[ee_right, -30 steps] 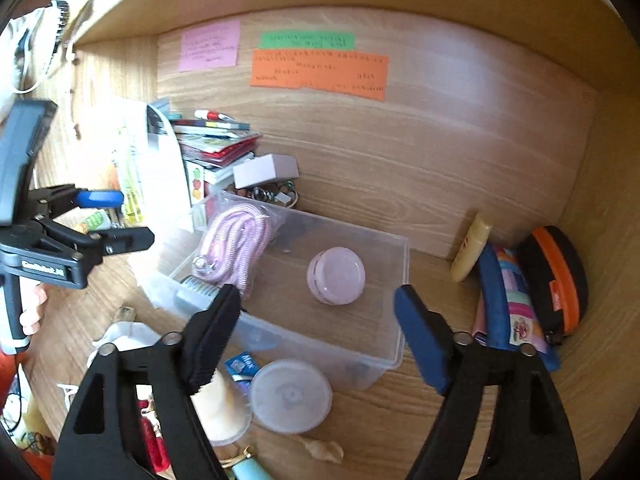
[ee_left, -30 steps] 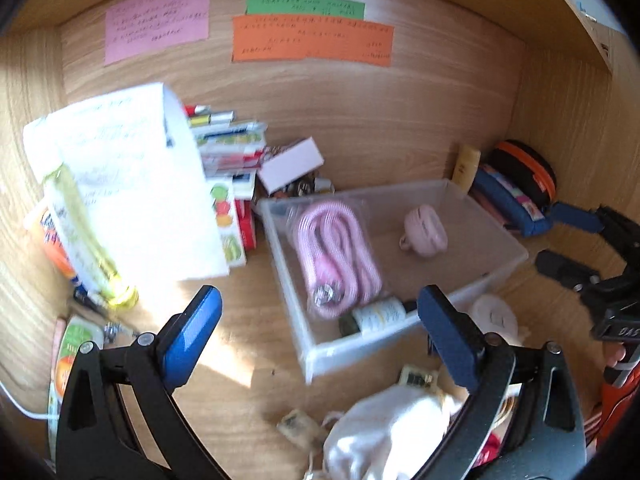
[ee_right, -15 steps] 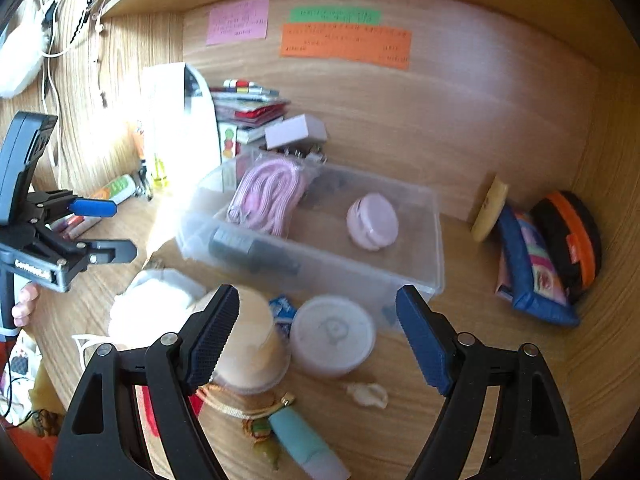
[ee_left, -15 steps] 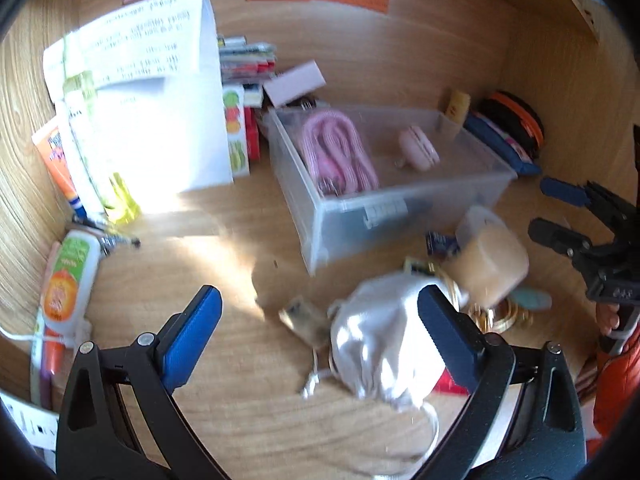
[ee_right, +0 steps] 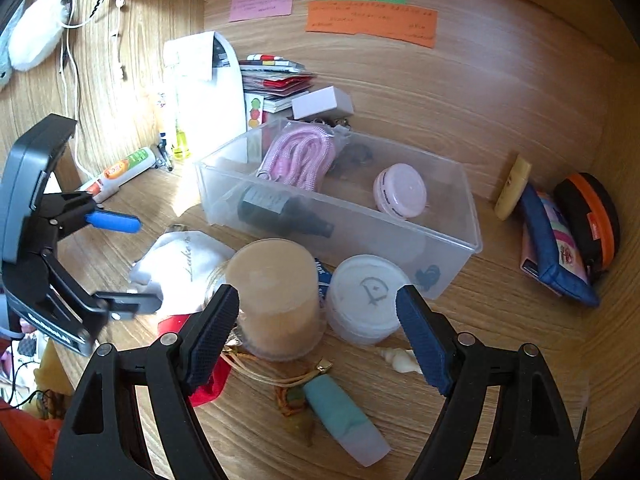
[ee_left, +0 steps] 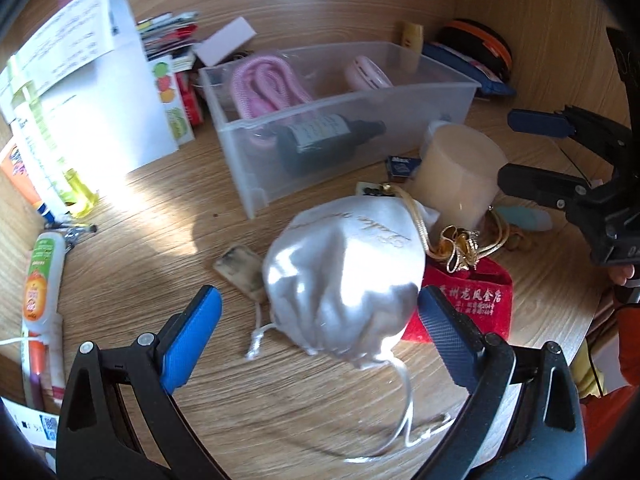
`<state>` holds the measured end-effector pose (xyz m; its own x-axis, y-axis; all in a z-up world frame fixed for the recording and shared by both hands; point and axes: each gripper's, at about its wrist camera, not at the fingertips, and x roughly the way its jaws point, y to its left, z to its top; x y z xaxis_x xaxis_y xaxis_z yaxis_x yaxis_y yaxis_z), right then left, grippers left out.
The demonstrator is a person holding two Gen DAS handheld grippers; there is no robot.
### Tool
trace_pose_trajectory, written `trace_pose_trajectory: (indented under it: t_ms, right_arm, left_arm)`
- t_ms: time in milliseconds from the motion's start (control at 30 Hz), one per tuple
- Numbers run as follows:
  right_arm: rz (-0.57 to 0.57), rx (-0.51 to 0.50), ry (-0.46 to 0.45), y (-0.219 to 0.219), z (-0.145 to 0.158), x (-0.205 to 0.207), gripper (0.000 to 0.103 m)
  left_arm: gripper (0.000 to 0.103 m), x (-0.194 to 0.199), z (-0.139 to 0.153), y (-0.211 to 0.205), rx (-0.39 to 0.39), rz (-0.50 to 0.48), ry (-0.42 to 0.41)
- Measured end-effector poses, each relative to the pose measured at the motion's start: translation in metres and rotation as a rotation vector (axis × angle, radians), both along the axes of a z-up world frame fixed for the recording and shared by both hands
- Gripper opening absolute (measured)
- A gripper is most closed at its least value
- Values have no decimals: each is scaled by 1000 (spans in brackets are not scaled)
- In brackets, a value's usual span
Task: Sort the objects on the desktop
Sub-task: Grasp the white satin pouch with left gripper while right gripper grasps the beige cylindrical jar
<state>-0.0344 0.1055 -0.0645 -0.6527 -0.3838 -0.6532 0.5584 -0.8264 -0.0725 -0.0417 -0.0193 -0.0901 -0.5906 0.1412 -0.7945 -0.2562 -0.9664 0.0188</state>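
Left tongs (ee_left: 318, 322) are gaping wide around the white satin pouch (ee_left: 344, 276), lying on the worktop (ee_left: 160, 216) just in front of the clear bin (ee_left: 432, 92). Soft, slippery, probably light: pinch its bunched body. Right tongs (ee_right: 318, 336) are hanging wide too.

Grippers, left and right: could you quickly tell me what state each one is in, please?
Left gripper: open, jaws either side of the white satin pouch, not clamped.
Right gripper: open, holding nothing.
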Motion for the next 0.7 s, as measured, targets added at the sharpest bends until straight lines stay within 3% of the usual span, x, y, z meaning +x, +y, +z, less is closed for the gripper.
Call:
trace_pose_trajectory:
  t_ms: [233, 367, 467, 533, 700]
  right_arm:
    - [30, 38, -14, -12, -10, -3, 78]
    - [45, 31, -33, -18, -15, -11, 77]
    - [58, 10, -53, -21, -17, -17, 74]
    - [68, 0, -68, -24, -19, -21, 64]
    - [91, -4, -74, -30, -24, -22, 54]
  left_arm:
    - [98, -13, -10, 12, -54, -50, -6]
    - [87, -16, -11, 19, -82, -86, -2]
    - [85, -17, -11, 23, -98, -97, 10]
    - [84, -17, -11, 22, -96, -100, 21]
    - [77, -16, -12, 22, -87, -86, 61]
